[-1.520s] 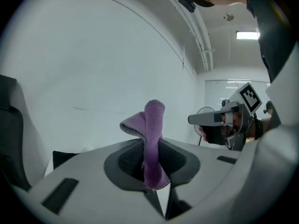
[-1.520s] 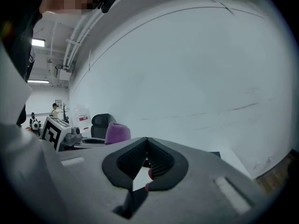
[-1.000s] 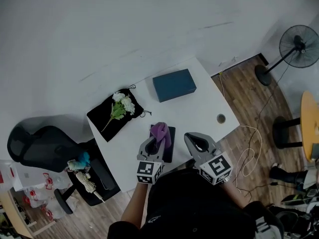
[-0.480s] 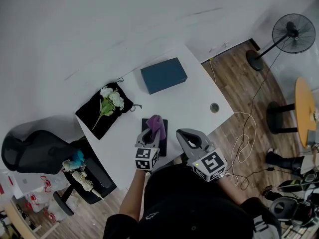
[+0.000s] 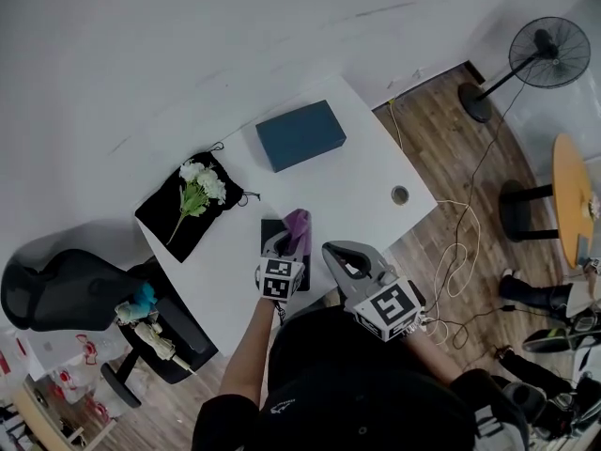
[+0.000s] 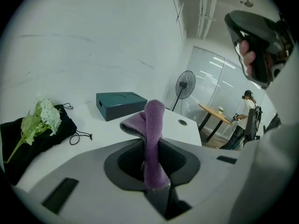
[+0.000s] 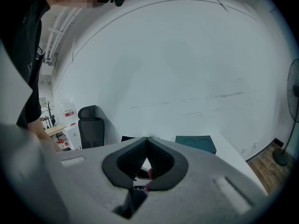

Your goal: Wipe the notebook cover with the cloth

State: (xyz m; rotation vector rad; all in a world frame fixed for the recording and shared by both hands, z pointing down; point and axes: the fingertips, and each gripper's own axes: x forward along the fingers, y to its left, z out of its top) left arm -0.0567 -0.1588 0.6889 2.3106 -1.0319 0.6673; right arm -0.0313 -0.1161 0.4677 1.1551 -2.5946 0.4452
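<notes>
**A:** What are the tongs doing?

**B:** The left gripper (image 6: 150, 141) is pinching the purple cloth (image 6: 154, 118). It is hovering over the notebook (image 5: 269, 229). The right gripper (image 7: 147, 141) is hanging just beside it with its jaws pressed together, and I can see nothing between them.

**A:** Where is the notebook lying?

**B:** It is lying flat on the white table (image 5: 366, 181), near the front edge, and the left gripper is covering most of it. The teal box (image 5: 300, 134) and the black pouch with flowers (image 5: 192, 194) are sitting well apart, farther back.

**A:** What is worrying you?

**B:** Nothing is pinning the notebook, so I judge a wiping stroke could push it toward that near edge. The cloth is caught in a narrow fold, so friction could drag it out. Then the hard jaws would be scraping the cover.

**A:** How are things pointing?

**B:** The notebook's long axis seems to be running from the person toward the wall. The cloth is rising as a strip out of the jaws, with its top folding over to the left.
</notes>
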